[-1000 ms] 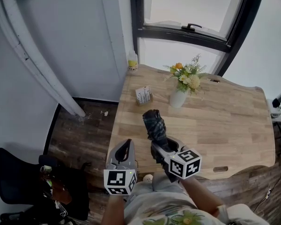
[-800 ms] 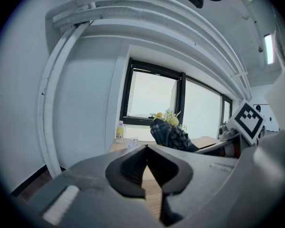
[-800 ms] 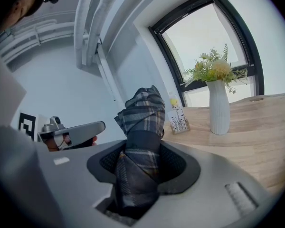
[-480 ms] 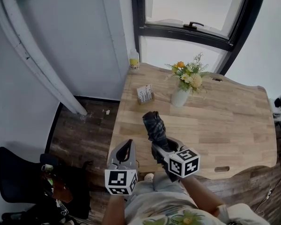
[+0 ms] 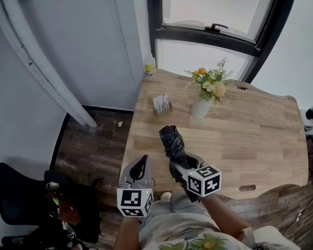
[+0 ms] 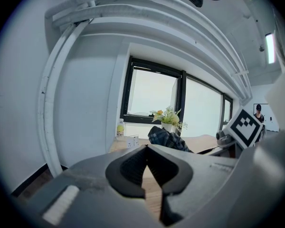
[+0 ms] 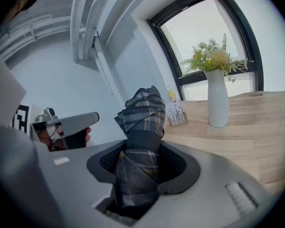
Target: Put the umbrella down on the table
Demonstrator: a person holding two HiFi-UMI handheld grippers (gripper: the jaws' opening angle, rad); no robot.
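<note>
A folded dark plaid umbrella (image 5: pixel 172 139) sticks up and forward out of my right gripper (image 5: pixel 177 163), above the near left part of the wooden table (image 5: pixel 250 134). The right gripper view shows the jaws shut on the umbrella (image 7: pixel 142 113) at its strapped middle, with its end hanging down between them. My left gripper (image 5: pixel 141 163) hovers just left of it, off the table's near edge, jaws shut with nothing between them. From the left gripper (image 6: pixel 146 148) I see the umbrella (image 6: pixel 168 137) and the right gripper's marker cube (image 6: pixel 247 125) to the right.
A white vase of flowers (image 5: pixel 201 108) stands mid-table beyond the umbrella. A small card holder (image 5: pixel 161 104) sits to its left, and a bottle (image 5: pixel 149 66) stands at the far left corner by the window. A black chair (image 5: pixel 10 191) is on the floor at left.
My right gripper has sunk slightly toward the table with the umbrella still in it. The left gripper has stayed where it was.
</note>
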